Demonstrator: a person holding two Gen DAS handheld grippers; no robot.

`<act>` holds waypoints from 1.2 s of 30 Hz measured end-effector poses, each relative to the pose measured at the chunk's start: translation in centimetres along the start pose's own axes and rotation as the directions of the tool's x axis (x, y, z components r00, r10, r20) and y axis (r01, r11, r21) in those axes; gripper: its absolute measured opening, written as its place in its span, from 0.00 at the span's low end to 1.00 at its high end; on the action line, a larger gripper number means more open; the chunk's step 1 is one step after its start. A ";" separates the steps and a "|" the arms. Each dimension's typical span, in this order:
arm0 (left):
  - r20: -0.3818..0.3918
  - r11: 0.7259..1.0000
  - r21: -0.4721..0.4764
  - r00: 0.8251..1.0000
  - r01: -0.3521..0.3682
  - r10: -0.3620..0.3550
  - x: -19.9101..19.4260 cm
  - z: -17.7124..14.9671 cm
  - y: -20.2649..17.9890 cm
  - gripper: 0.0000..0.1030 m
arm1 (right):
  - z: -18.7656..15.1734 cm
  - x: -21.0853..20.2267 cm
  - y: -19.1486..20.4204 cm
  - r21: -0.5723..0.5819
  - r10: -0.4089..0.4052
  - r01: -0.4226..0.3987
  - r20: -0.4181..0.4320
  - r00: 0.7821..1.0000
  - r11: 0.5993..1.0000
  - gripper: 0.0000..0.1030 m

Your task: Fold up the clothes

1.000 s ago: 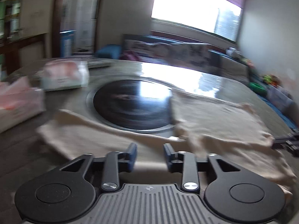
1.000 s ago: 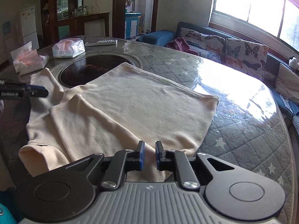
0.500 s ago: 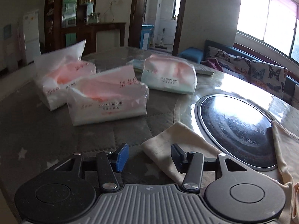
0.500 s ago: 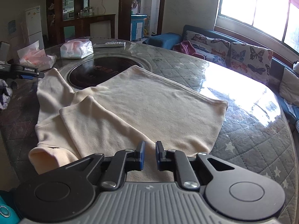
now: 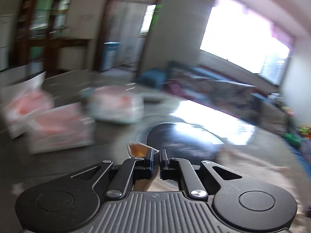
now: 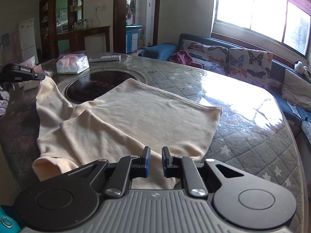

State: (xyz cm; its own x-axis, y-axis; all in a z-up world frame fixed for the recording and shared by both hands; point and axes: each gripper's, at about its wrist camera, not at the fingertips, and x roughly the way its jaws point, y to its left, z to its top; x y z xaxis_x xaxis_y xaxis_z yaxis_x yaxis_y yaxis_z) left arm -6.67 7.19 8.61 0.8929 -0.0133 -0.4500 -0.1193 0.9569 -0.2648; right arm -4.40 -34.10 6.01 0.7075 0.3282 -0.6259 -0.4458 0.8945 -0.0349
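Two views differ: my left gripper [image 5: 156,156], blurred, pinches the cream garment's sleeve tip [image 5: 139,149]; only right view shows the garment [image 6: 136,120] spread beside the table's black hob [image 6: 91,86]. My right gripper [image 6: 156,160] stands narrow, empty.

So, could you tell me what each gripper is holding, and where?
The left gripper pinches the cream garment's sleeve end. The right gripper is shut above its near edge, apparently holding nothing.
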 end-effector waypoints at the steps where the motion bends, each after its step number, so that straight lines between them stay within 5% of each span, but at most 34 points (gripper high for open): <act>1: 0.002 0.999 0.018 0.999 0.049 -0.049 -0.4 0.1 -1.5 0.06 | -0.2 -0.2 -0.3 0.014 -0.003 0.003 0.006 1.000 1.000 0.11; 5: -0.011 0.963 0.093 0.967 0.253 -0.253 -1.8 0.0 -7.4 0.06 | -0.8 -0.8 -1.2 0.058 -0.011 0.010 0.025 1.000 0.998 0.11; 11: -0.149 0.855 0.153 0.867 0.495 -0.475 -1.5 -3.0 -14.5 0.06 | -1.8 -1.7 -2.8 0.122 -0.036 0.030 0.044 0.998 0.992 0.11; 19: -0.386 0.745 0.192 0.747 0.639 -0.542 0.4 -8.5 -18.5 0.09 | -2.6 -2.0 -4.1 0.194 -0.033 0.025 0.034 0.999 0.981 0.11; 22: -0.427 0.721 0.214 0.727 0.659 -0.538 0.3 -9.4 -18.3 0.18 | -2.5 -1.8 -3.8 0.191 -0.019 0.013 0.029 0.999 0.981 0.11; 26: -0.401 0.724 0.244 0.747 0.645 -0.531 -0.1 -8.8 -16.7 0.23 | -2.2 -1.4 -3.0 0.177 0.014 -0.018 0.024 1.000 0.984 0.11; 33: -0.301 0.852 0.269 0.880 0.448 -0.368 1.0 -6.5 -10.6 0.23 | -1.6 0.6 -1.0 0.160 0.102 -0.096 -0.029 0.994 0.982 0.18; 36: -0.281 0.884 0.266 0.908 0.384 -0.310 0.8 -6.3 -8.2 0.31 | -1.8 1.6 -0.1 0.139 0.115 -0.106 -0.058 0.992 0.985 0.18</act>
State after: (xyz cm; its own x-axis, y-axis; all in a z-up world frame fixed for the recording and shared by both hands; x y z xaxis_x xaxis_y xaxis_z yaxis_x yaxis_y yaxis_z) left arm -7.76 -2.46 5.04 0.7261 -0.3904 -0.5661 0.3532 0.9181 -0.1801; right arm -4.17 -34.19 3.62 0.6183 0.4108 -0.6700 -0.4381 0.8880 0.1401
